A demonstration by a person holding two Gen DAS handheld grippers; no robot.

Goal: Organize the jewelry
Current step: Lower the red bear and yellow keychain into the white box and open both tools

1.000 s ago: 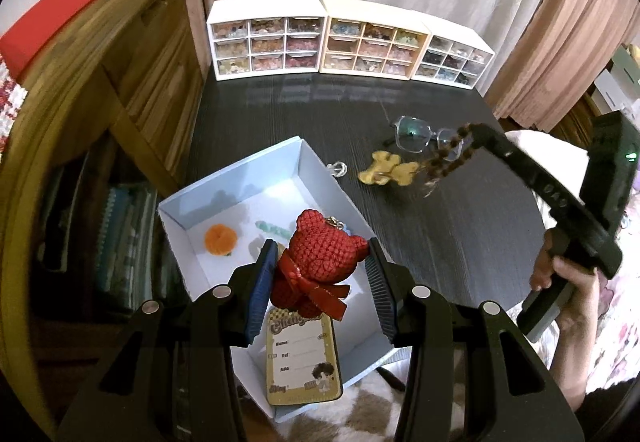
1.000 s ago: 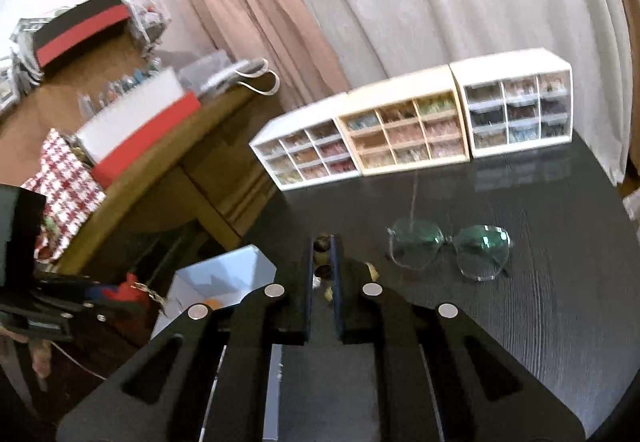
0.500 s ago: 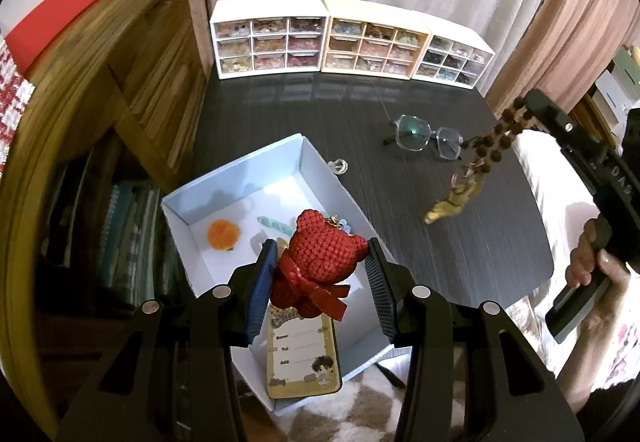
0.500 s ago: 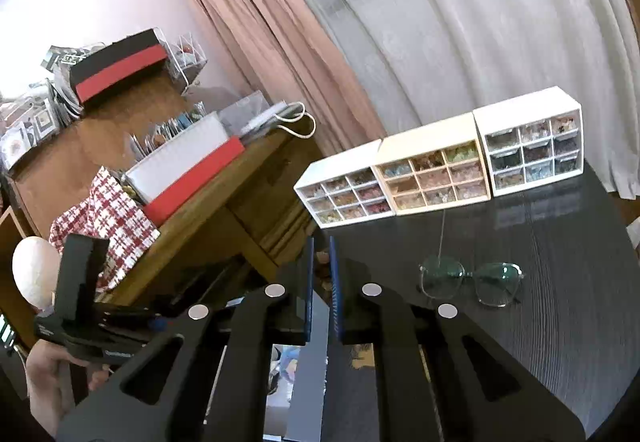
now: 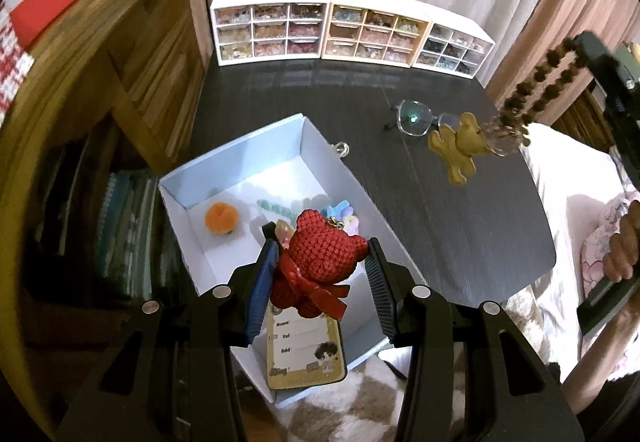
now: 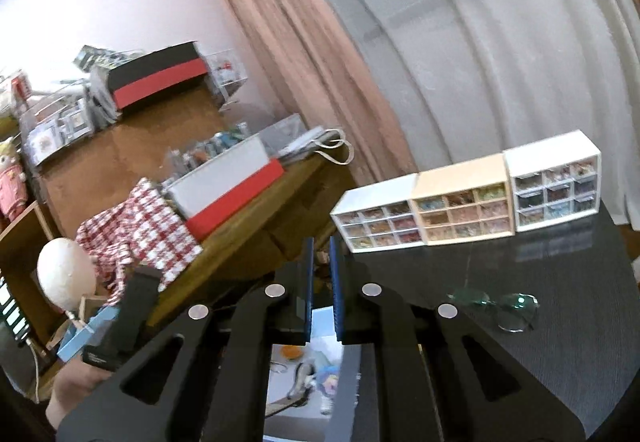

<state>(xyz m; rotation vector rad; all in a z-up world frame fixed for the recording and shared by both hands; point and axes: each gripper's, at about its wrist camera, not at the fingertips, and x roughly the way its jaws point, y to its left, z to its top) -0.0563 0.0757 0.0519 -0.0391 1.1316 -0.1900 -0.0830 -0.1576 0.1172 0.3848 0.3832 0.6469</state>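
Note:
My left gripper (image 5: 322, 242) is shut on a red crocheted bear keychain (image 5: 320, 262). Its tan name tag (image 5: 304, 350) hangs below, over a pale blue open box (image 5: 240, 158). The box holds an orange pompom (image 5: 222, 218) and pastel trinkets (image 5: 340, 216). At the upper right my right gripper (image 5: 580, 46) is shut on a strand of brown beads (image 5: 532, 90). From the strand a tan bear charm (image 5: 456, 150) dangles above the black table (image 5: 460, 242). In the right wrist view the jaws (image 6: 321, 246) are nearly together, with beads showing between them.
Three small drawer organizers (image 5: 344, 30) line the table's far edge. Glasses (image 5: 416, 118) lie in front of them, and a small metal clasp (image 5: 342, 149) sits by the box. A wooden cabinet (image 5: 120, 62) stands to the left. A person's hand (image 5: 624, 242) holds the right gripper.
The right gripper rose and tilted up. It lifted the bead strand, and the tan bear charm came off the table and now hangs in the air. The left gripper kept still.

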